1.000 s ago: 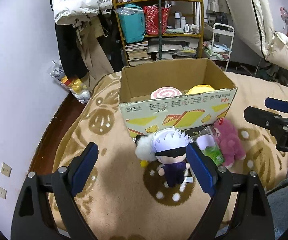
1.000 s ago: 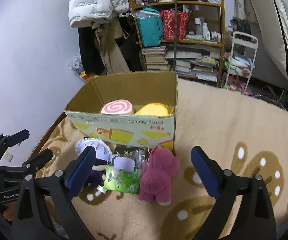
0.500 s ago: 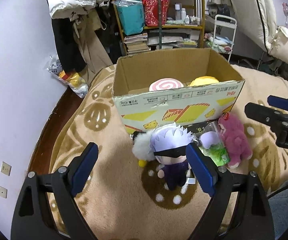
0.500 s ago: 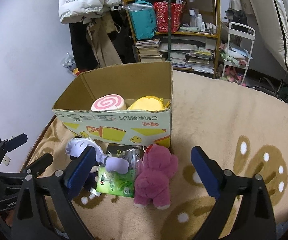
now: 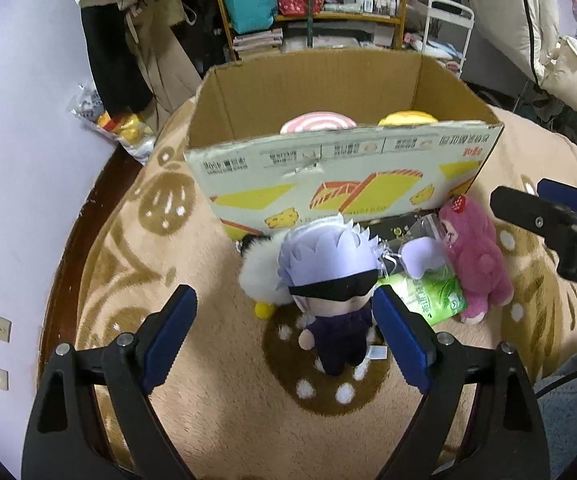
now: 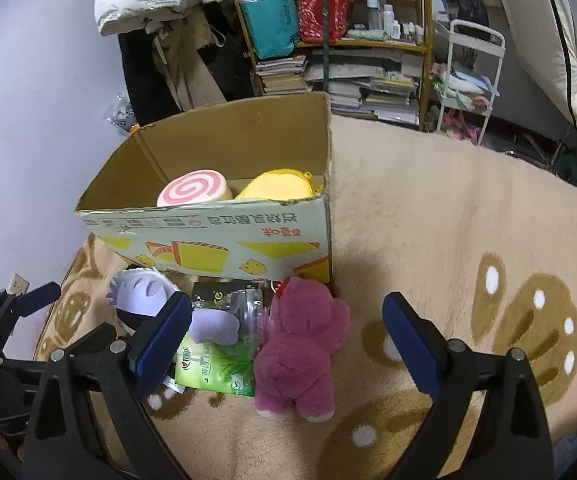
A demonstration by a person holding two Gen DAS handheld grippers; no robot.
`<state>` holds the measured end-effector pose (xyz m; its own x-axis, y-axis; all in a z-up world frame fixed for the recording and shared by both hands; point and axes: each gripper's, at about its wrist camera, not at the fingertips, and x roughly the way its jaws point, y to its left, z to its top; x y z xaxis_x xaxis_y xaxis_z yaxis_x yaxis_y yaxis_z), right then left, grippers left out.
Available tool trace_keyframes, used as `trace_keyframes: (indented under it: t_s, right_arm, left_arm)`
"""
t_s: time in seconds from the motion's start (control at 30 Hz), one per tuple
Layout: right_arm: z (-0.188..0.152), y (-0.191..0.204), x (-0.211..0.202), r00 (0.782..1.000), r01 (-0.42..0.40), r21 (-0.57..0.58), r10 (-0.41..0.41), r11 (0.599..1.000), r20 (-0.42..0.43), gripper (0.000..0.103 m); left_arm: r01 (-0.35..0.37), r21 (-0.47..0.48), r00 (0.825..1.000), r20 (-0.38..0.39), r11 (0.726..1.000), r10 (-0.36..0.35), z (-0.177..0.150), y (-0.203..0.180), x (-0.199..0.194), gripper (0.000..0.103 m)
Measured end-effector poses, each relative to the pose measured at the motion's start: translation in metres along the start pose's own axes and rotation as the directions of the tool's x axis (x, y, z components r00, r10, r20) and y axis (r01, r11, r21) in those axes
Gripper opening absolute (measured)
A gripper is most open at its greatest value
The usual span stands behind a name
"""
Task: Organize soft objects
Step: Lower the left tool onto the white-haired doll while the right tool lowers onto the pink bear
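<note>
Left gripper (image 5: 284, 334): spread wide, pinching nothing; angled down over the doll, pads clear of it on both sides.
Doll (image 5: 330, 280): white-haired, black blindfold, dark suit; lying on the blanket between the left pads, head toward 12 o'clock, feet toward 6.
White fluff (image 5: 258, 274): pressed against the doll's head at 9 o'clock; small yellow bit just below it.
Right gripper (image 6: 286, 336): spread wide, holding nothing; hovering above the bear.
Bear (image 6: 302, 346): pink plush, back up, on the blanket between the right pads, nearer the left pad; touching the green pack.
Green pack (image 6: 216, 368): flat at 9 o'clock of the bear, partly under a lilac plush (image 6: 212, 324).
Clear wrapper (image 6: 250, 306): crumpled, between lilac plush and bear, beside a black packet at the box foot.
Box (image 6: 216, 240): open cardboard, at 12 o'clock of the toy pile, standing on the blanket, near wall just behind the toys.
Inside box: pink swirl cushion (image 6: 194, 192) left, yellow plush (image 6: 276, 186) right, touching.
Blanket (image 6: 448, 220): beige, brown patterns, under everything.
Background: shelf (image 6: 328, 40) with books and bags at 12 o'clock.
</note>
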<state>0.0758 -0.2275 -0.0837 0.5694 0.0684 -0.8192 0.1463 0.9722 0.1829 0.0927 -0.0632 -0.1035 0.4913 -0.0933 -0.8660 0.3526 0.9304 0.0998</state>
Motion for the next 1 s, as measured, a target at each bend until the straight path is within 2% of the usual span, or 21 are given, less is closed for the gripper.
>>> trace_keyframes:
  t_s: [0.27,0.4,0.67,1.0]
  right_arm:
    - [0.005,-0.011,0.019,0.998,0.017,0.036,-0.015,0.999,-0.054,0.100]
    - [0.004,-0.017,0.034,0.992,0.007,0.064,0.001,0.998,-0.128,0.100]
    - [-0.002,-0.026,0.047,0.978,0.069,0.084,-0.051,0.994,-0.201,0.100]
    - [-0.005,-0.030,0.063,0.958,0.094,0.082,-0.068,0.992,-0.277,0.100]
  left_arm:
    - [0.014,0.027,0.998,-0.069,1.000,-0.012,-0.003,-0.010,0.021,0.088]
    - [0.016,0.039,0.995,-0.098,0.999,-0.012,-0.004,-0.016,0.032,0.088]
    - [0.005,0.043,0.987,-0.160,0.999,0.002,-0.008,-0.019,0.055,0.088]
    - [0.004,0.051,0.984,-0.179,0.999,0.005,-0.007,-0.022,0.069,0.088]
